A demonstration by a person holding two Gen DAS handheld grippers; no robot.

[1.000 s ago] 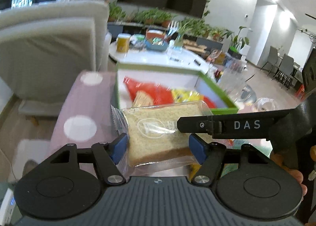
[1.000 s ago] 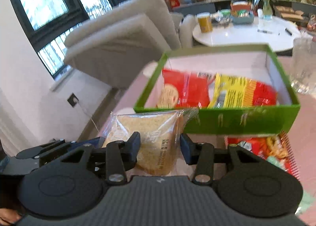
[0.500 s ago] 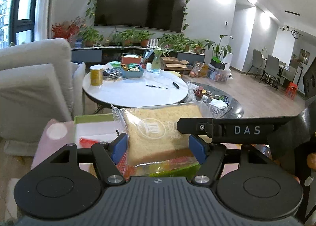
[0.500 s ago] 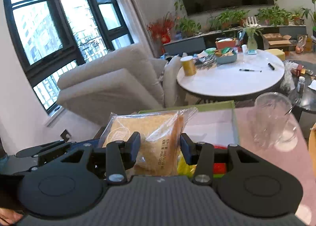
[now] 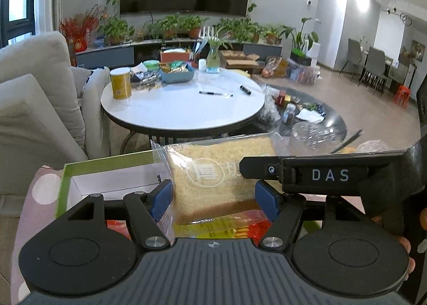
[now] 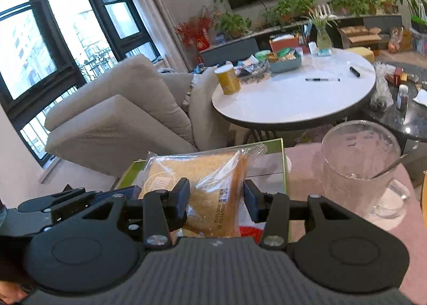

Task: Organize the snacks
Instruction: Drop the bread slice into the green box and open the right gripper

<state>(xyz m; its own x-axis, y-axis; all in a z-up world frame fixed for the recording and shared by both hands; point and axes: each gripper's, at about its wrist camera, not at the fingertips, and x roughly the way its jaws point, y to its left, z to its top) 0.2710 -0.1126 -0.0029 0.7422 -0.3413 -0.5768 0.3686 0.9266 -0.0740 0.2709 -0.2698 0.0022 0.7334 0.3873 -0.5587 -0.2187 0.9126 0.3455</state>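
Note:
A clear-wrapped slice of bread point(image 5: 221, 179) hangs over the open green box point(image 5: 106, 161). My left gripper point(image 5: 213, 194) is shut on it, blue pads pressing both sides. My right gripper point(image 6: 216, 199) is shut on the same bread packet point(image 6: 210, 185), black pads against it. The right gripper's black finger marked DAS point(image 5: 320, 174) crosses in front of the packet in the left wrist view. The left gripper's arm point(image 6: 80, 198) shows at the left in the right wrist view. Red and yellow snack packets point(image 5: 240, 222) lie in the box beneath, mostly hidden.
The box sits on a pink polka-dot cloth point(image 5: 45, 185). A glass mug point(image 6: 363, 166) with a spoon stands to the box's right. Beyond are a round white table point(image 5: 184, 107) with a yellow can and a beige sofa point(image 6: 120, 118).
Both grippers have carried the bread packet forward over the box. The box and its snacks have dropped low in both views, and the room beyond has come into sight.

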